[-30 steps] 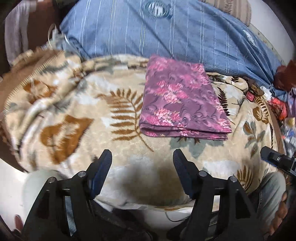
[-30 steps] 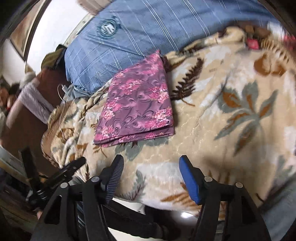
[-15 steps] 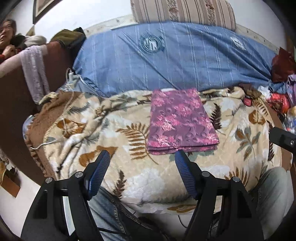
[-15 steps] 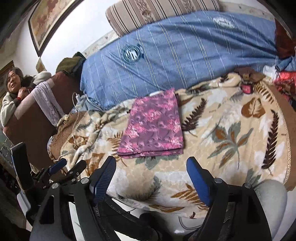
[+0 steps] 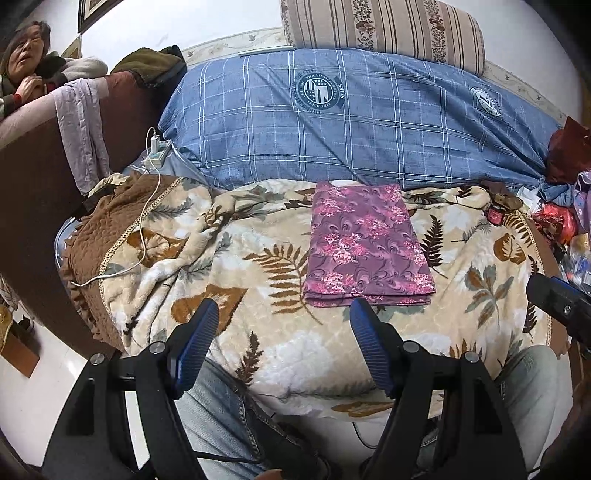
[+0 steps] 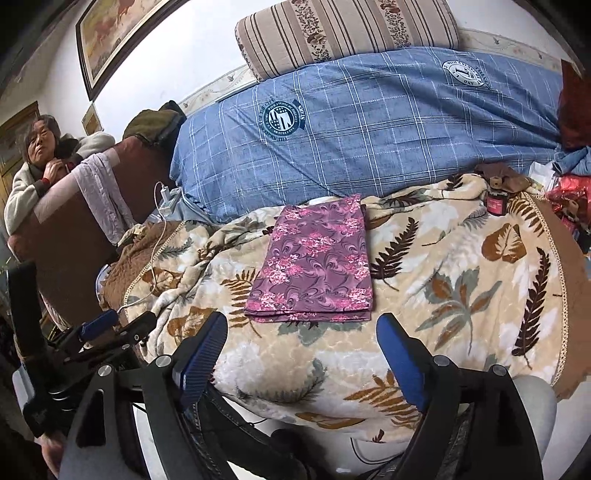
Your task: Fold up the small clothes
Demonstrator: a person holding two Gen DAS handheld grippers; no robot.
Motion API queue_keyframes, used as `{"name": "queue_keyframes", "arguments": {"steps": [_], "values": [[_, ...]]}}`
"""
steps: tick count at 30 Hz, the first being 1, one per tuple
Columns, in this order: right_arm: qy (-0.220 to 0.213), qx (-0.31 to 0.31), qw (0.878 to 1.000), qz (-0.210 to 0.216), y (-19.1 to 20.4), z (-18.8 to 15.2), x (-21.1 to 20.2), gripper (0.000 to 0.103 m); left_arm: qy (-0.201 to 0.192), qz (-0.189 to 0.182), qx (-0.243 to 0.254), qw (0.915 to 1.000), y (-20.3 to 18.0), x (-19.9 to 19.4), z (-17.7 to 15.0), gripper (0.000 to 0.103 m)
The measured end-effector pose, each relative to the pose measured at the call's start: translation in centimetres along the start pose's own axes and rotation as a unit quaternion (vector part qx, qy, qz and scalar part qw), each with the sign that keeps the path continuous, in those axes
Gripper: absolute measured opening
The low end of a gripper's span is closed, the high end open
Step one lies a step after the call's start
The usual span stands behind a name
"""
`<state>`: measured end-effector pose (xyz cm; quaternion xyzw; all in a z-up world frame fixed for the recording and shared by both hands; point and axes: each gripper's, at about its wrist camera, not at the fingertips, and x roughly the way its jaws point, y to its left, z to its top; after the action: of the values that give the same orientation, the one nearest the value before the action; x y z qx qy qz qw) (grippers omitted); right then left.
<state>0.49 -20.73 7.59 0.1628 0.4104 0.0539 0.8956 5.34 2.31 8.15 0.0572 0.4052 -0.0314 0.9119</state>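
Note:
A purple floral cloth lies folded into a neat rectangle on a beige leaf-patterned blanket. It also shows in the right wrist view. My left gripper is open and empty, held back from the cloth's near edge above the blanket's front. My right gripper is open and empty, also short of the cloth's near edge. The right gripper's tip shows in the left wrist view at the far right. The left gripper shows in the right wrist view at the left.
A blue checked duvet lies behind the blanket, with a striped cushion above it. A white charger cable trails over the blanket's left side. A small dark jar and loose clutter sit at the right. A person sits at far left.
Both grippers have pulled back and up from the bed, so more of the room shows. The folded cloth has not moved. Both stay open.

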Motion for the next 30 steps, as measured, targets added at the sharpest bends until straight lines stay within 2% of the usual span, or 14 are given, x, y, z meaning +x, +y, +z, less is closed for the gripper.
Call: {"name": "queue_keyframes", "arguments": {"steps": [15, 30], "values": [[0.018, -0.009, 1.000, -0.021, 1.1, 0.2, 1.1, 0.085, 0.012, -0.017, -0.001, 0.9998, 0.0, 1.0, 0.1, 0.074], [0.052, -0.004, 0.997, -0.061, 0.8, -0.1, 4.0, 0.085, 0.042, -0.023, 0.009, 0.9988, -0.5, 4.0, 0.0, 0.074]]}}
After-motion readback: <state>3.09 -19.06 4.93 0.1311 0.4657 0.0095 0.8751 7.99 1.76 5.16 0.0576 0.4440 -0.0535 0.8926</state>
